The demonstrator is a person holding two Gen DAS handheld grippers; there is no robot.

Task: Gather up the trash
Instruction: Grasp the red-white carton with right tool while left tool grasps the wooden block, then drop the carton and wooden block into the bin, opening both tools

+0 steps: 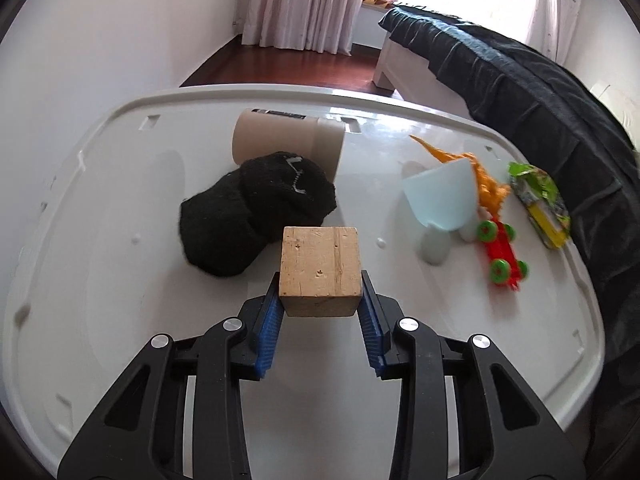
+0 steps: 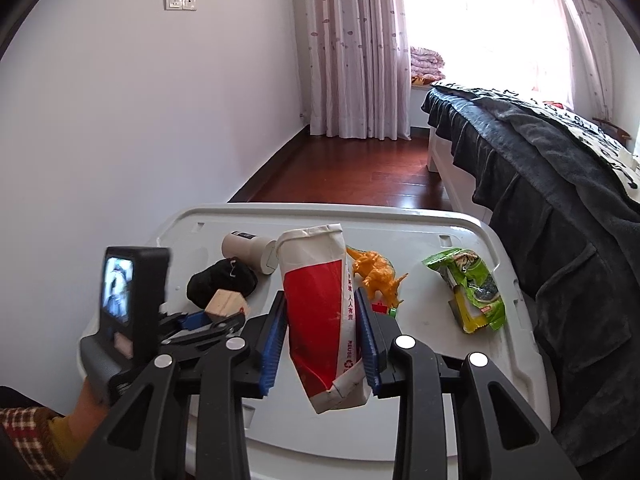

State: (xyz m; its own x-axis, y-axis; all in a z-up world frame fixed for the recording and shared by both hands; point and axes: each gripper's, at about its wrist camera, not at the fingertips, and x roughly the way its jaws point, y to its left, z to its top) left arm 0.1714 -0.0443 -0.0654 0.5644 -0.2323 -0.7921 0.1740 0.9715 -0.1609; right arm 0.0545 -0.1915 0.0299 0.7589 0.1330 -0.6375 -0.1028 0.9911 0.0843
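Your left gripper (image 1: 321, 292) seems clamped on the wooden block (image 1: 320, 270); right gripper (image 2: 320, 322) pinches the crumpled paper cup (image 2: 318, 300). Lift the block straight, clearing the black sock (image 1: 256, 216) at centre.

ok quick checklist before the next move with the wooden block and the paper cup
1. Left gripper pads against wooden block on both sides: ok.
2. Block lifted off the white lid: cannot tell.
3. Right gripper shut on the flattened red and white paper cup: ok.
4. Black hat apart from the block: cannot tell, it sits right behind.
5. Green snack wrapper collected: not ok.
6. Trash bin in view: not ok.
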